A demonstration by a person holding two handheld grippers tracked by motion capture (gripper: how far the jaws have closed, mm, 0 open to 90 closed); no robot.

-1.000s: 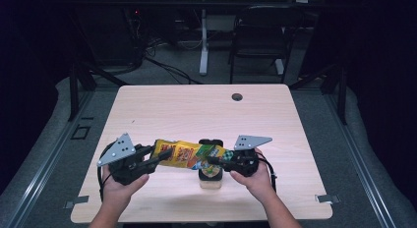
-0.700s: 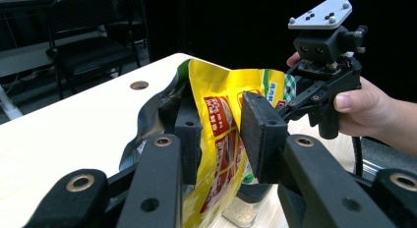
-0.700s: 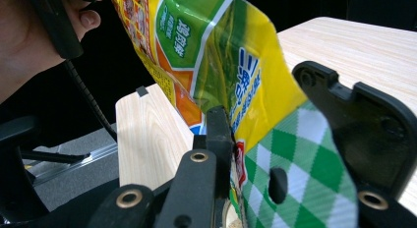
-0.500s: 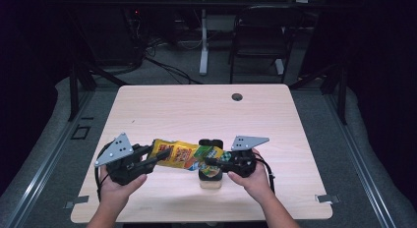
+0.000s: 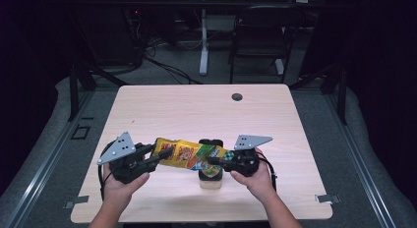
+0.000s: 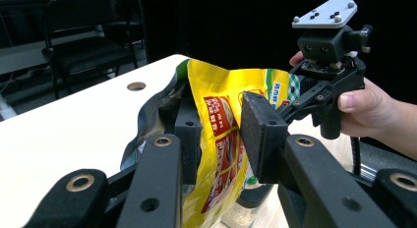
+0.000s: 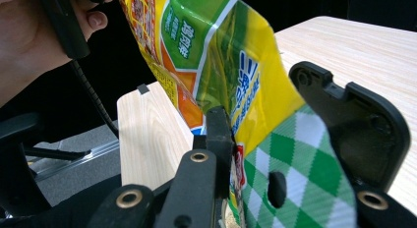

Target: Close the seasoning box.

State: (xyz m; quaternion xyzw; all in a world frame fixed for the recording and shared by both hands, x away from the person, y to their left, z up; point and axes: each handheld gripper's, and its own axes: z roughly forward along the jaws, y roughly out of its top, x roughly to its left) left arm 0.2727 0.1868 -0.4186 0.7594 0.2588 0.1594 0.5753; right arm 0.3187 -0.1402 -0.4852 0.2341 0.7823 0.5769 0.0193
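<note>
Spanning the gap between both tools, the yellow snack bag (image 5: 189, 156) hangs over the near middle of the table (image 5: 196, 107), just above a small jar (image 5: 210, 176). The left gripper (image 5: 158, 155) clamps the bag's left end; the right gripper (image 5: 216, 160) pinches its checked right end. Thin, crinkly film like this looks light, limp and slippery, so the flat sealed edges seem the surest places to hold it.
</note>
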